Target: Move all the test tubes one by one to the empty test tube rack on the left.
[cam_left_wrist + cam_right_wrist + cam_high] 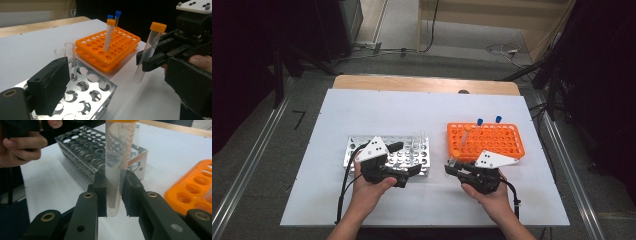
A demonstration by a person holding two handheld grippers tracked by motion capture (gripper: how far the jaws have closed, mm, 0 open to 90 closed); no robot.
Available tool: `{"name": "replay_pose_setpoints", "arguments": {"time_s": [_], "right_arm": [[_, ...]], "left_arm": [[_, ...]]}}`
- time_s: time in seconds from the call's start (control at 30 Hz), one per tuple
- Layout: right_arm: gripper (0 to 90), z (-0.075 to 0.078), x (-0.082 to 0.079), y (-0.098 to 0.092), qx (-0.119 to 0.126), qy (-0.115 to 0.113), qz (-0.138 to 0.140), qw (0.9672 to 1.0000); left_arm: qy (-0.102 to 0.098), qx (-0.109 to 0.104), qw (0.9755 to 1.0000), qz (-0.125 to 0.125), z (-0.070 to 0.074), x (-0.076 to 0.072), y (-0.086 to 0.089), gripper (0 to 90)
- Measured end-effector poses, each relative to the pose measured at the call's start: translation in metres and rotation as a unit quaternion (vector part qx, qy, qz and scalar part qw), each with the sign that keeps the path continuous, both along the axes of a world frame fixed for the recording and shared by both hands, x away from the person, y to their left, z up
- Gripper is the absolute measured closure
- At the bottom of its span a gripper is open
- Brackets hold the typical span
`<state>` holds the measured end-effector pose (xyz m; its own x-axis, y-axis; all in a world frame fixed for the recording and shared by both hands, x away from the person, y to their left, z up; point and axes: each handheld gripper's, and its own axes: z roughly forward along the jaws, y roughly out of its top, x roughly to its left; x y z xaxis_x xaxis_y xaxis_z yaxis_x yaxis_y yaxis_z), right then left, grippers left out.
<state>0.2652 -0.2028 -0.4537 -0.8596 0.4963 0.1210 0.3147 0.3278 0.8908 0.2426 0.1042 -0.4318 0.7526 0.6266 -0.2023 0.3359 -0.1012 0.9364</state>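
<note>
Tongs [115, 195] clamp upright clear tube [117, 167]; metal rack [100, 152] behind.

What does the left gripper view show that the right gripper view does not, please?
Left gripper view: the held tube's orange cap, three capped tubes standing in the orange rack, and the right gripper seen from outside. Right gripper view: the printed scale on the tube, both fingers pressing its lower end, and the person's left hand. Both: the tube, the metal rack, the orange rack and the white table.
</note>
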Motion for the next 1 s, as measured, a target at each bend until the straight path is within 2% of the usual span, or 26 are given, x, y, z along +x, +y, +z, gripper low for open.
{"name": "replay_pose_setpoints", "arguments": {"time_s": [0.27,0.5,0.8,1.0], "right_arm": [[73.0,-0.002,-0.007,0.014,-0.010,0.002,0.024,0.9997],[73.0,-0.004,-0.011,0.023,-0.016,0.003,0.039,0.9991],[73.0,-0.005,-0.016,0.032,-0.019,0.004,0.053,0.9984],[73.0,-0.005,-0.019,0.036,-0.022,0.003,0.063,0.9978]], "left_arm": [[0.004,0.010,0.9998,-0.018,0.001,-0.003,-0.017,21.5],[-0.002,0.006,0.9987,-0.051,0.001,-0.006,-0.026,41.8],[-0.004,0.009,0.9968,-0.080,-0.001,-0.008,-0.038,52.7],[-0.004,0.018,0.9954,-0.094,-0.002,-0.009,-0.044,61.4]]}}
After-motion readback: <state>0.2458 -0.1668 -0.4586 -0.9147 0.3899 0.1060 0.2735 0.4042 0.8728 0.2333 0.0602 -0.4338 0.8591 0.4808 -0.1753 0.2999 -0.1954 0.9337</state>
